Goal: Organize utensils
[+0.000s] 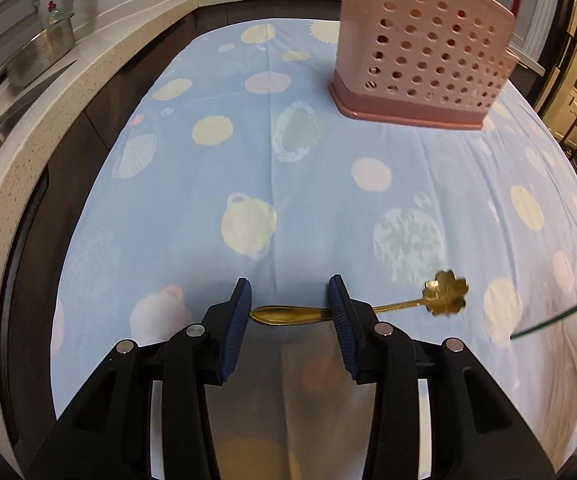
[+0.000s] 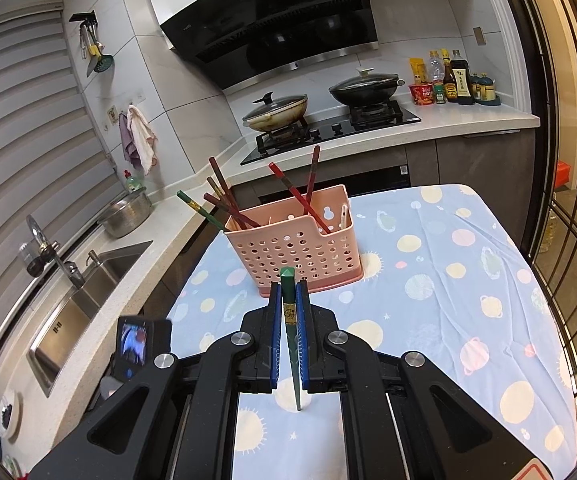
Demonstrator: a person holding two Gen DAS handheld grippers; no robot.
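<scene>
Here the left gripper (image 1: 290, 304) fingers spread around a gold spoon (image 1: 362, 307), the right gripper (image 2: 288, 320) clamping a green chopstick (image 2: 289, 320) before the pink basket (image 2: 296, 252).

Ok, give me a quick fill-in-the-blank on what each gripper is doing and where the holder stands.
1. The right gripper is shut on a ____ chopstick.
2. The gold spoon has a bowl shaped like a ____.
3. The left gripper is ____, its fingers either side of the spoon's handle.
4. The pink holder stands on the ____ tablecloth.

Missing words: green; flower; open; blue
</scene>
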